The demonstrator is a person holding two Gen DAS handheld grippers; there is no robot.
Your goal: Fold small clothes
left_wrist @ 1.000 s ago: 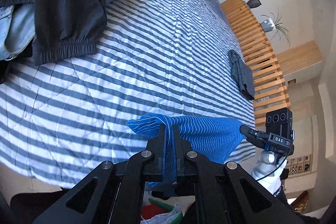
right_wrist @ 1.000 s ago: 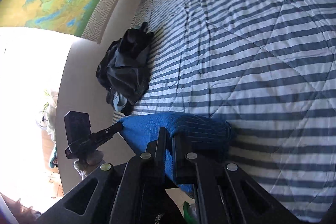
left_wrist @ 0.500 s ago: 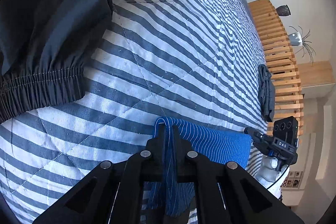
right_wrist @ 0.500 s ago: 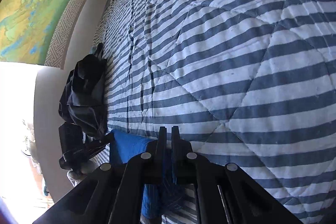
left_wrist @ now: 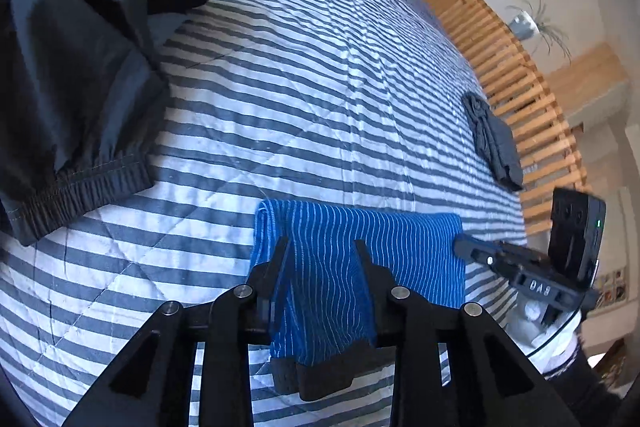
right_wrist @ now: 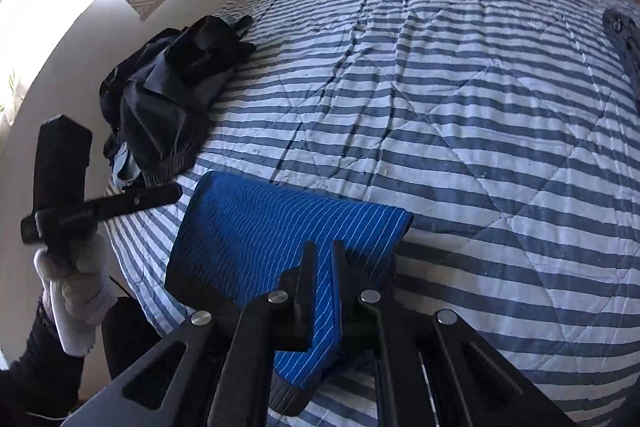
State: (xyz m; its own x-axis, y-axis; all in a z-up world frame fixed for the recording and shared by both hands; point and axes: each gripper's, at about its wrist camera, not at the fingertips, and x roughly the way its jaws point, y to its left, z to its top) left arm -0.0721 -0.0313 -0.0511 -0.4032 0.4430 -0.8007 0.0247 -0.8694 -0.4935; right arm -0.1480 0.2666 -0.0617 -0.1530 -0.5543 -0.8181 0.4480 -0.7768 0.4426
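— What's the cloth like?

— A bright blue knit garment with thin white pinstripes [left_wrist: 360,247] and a dark ribbed hem, folded into a rough rectangle. It lies at the near edge of the bed, partly draped over the side.

— And the tools?

— The left hand-held gripper [left_wrist: 320,247] has its black fingers spread, with the blue fabric bunched loosely between them. The right hand-held gripper [right_wrist: 323,247] is pinching a fold of the same garment (only a narrow strip of cloth shows between its fingers). A white-gloved hand [right_wrist: 76,279] holds the left tool's handle.

— The surface?

— A quilted bedspread in blue-grey and white stripes [left_wrist: 320,87], stitched in diamonds and lightly creased. A heap of dark, slick clothing with an elastic cuff [left_wrist: 80,67] sits by the wall, well apart from a small folded dark grey item [left_wrist: 494,143] beside the slatted wooden frame [left_wrist: 520,75].
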